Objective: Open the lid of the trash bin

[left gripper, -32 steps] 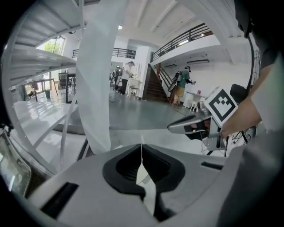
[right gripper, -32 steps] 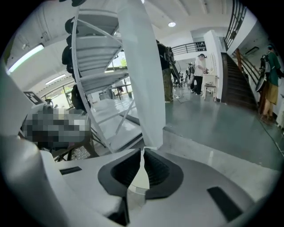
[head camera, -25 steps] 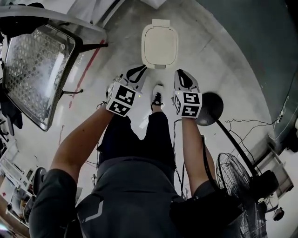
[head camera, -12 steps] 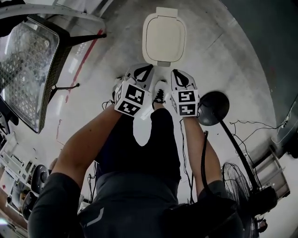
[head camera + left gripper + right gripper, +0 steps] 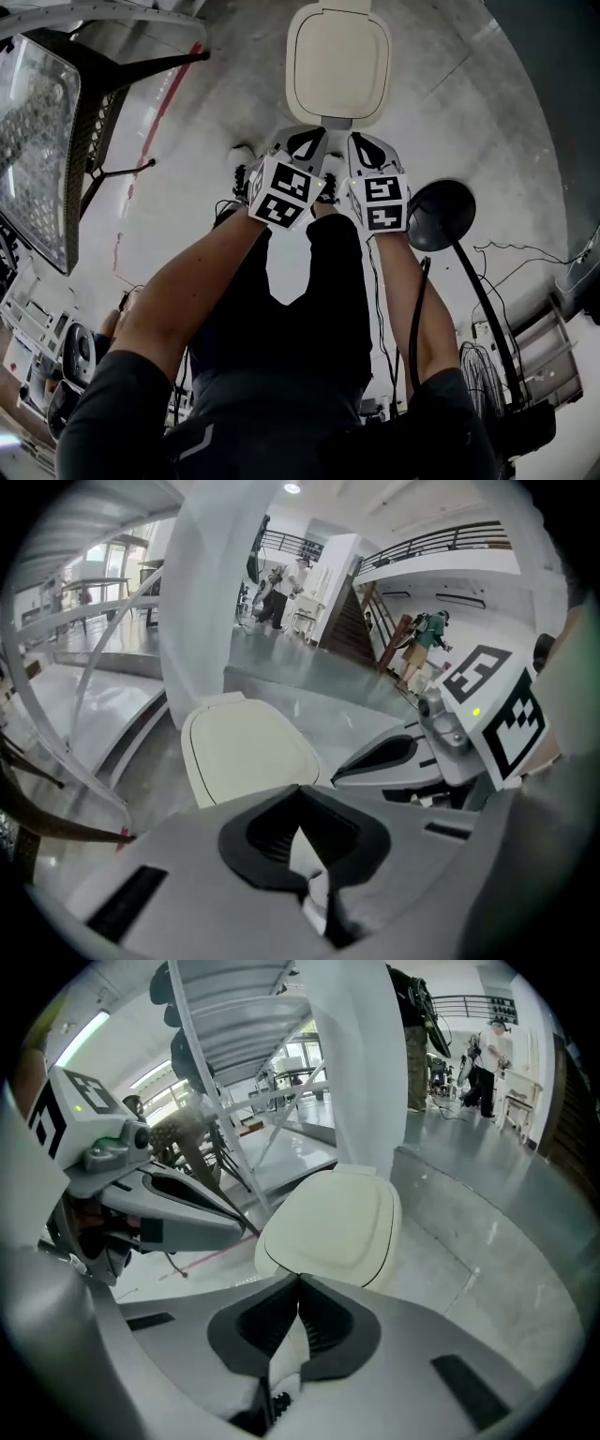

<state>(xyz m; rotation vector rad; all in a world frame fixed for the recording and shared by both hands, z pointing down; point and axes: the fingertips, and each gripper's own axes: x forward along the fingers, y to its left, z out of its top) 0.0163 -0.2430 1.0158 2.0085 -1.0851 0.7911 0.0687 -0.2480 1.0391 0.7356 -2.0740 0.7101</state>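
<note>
The cream trash bin (image 5: pixel 337 64) stands on the concrete floor ahead of me with its lid down flat. My left gripper (image 5: pixel 314 134) and right gripper (image 5: pixel 363 141) hover side by side just short of the bin's near edge, both shut with nothing between the jaws. From the left gripper view, the bin lid (image 5: pixel 246 747) lies beyond the left gripper (image 5: pixel 300 791), and the right gripper's fingers (image 5: pixel 389 757) show at the right. Across in the right gripper view, the lid (image 5: pixel 333 1222) fills the space past the right gripper (image 5: pixel 300 1281).
A mesh-topped table (image 5: pixel 37 141) on black legs stands at the left. A fan's round black base (image 5: pixel 441 214) and pole sit right of the right gripper, with cables on the floor. A white column (image 5: pixel 202 592) rises behind the bin. People stand far off.
The bin has come nearer and larger in the head view. Both grippers have moved forward to its near edge and closer together.
</note>
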